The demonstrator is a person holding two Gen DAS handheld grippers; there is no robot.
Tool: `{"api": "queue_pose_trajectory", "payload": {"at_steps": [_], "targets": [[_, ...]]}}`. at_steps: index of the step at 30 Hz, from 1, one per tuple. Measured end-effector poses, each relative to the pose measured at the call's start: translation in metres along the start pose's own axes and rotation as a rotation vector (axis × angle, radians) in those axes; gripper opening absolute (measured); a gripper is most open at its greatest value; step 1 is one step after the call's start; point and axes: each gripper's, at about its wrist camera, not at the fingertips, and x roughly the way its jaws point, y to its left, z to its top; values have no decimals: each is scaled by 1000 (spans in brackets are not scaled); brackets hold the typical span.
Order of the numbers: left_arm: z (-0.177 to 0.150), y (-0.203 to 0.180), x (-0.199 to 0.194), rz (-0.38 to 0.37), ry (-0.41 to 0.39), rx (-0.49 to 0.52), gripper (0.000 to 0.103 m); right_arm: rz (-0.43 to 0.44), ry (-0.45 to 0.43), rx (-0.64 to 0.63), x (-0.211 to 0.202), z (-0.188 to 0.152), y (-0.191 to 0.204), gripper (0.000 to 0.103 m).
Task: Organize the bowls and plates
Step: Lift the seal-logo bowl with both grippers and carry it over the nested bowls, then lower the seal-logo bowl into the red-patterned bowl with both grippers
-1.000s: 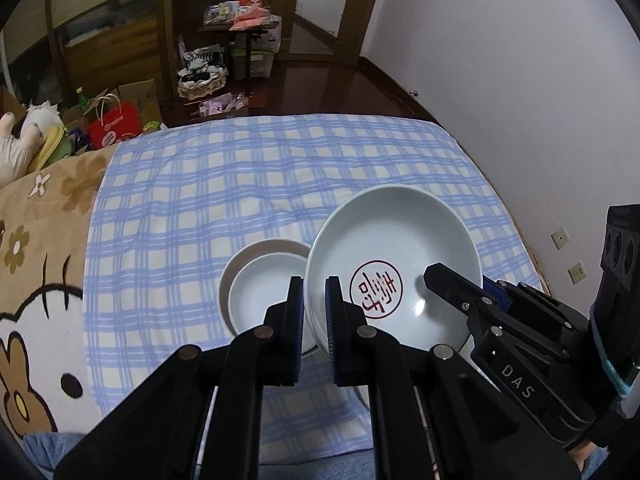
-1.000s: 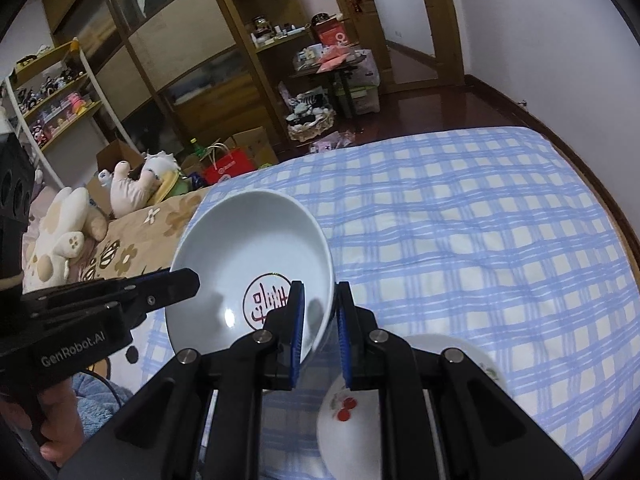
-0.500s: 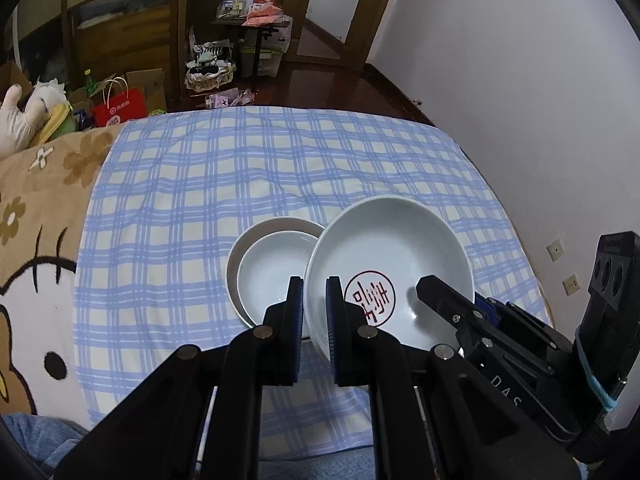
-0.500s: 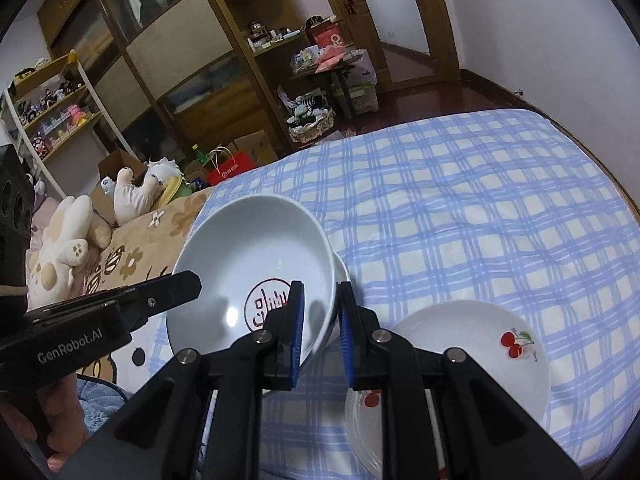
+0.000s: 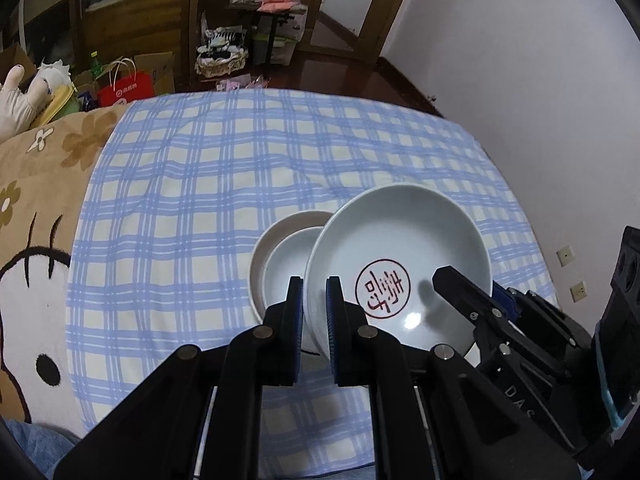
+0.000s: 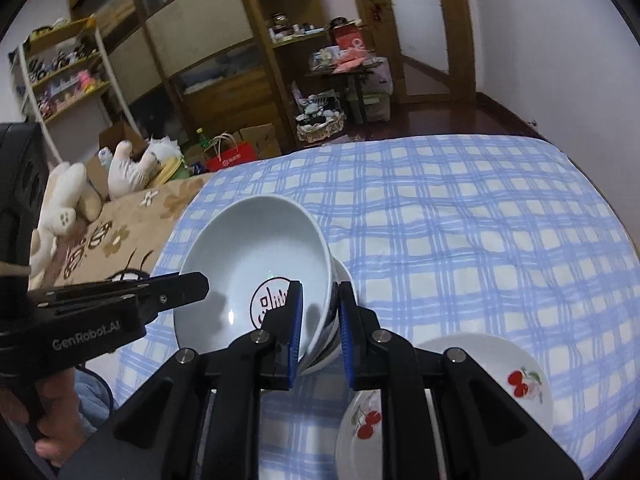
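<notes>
The left gripper [image 5: 314, 304] fingers are clamping the near rim of the red-stamped white bowl [image 5: 404, 264]; the right gripper [image 6: 320, 320] fingers are pinching its opposite rim; the bowl is hanging partly over two nested bowls [image 5: 280, 256] on the blue-checked bed sheet [image 5: 240, 184]; cherry-print plates [image 6: 508, 380] are lying beside.

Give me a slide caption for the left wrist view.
Both grippers, left and right, clamp opposite rims of a large red-stamped bowl beside stacked smaller bowls.

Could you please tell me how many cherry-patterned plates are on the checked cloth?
2: one cherry plate lies right of the right gripper; a second cherry plate sits nearer, partly hidden beneath its finger. Others may be hidden.
</notes>
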Motion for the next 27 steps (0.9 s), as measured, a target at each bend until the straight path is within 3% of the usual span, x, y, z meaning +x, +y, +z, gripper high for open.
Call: {"api": "queue_pose_trajectory", "payload": {"at_steps": [12,18,27], "targets": [[6,18,30,-9,62,-56,9,40,42,14,31,-6,-12,18],[2,17,43,46,82,-50,10,36,45,15,42,-16,-13,19],[0,26,64,63,123,-78,10,30,62,14,55,-25,-13,20]]}}
